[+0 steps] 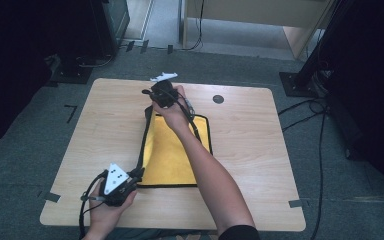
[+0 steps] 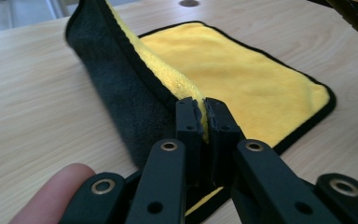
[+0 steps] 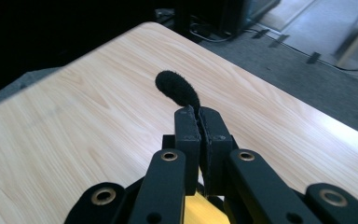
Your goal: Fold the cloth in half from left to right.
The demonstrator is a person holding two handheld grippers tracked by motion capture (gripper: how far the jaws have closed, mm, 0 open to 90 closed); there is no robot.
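Mid-counter, the cloth point(image 1: 172, 150) lies yellow side up, its left edge lifted: left gripper point(image 1: 136, 175) clamps the near corner, right gripper point(image 1: 156, 97) the far. Uneven pulling could tug a thin corner from the closed jaws.

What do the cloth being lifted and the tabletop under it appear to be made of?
Cloth: looks like plush microfibre or fleece, yellow on one face and dark grey on the other, with a stitched black border; the fuzzy, matte pile suggests this. Tabletop: light wood grain with a smooth, faintly glossy surface and rounded corners, probably laminate or veneer board rather than solid wood, though the look leaves that open.
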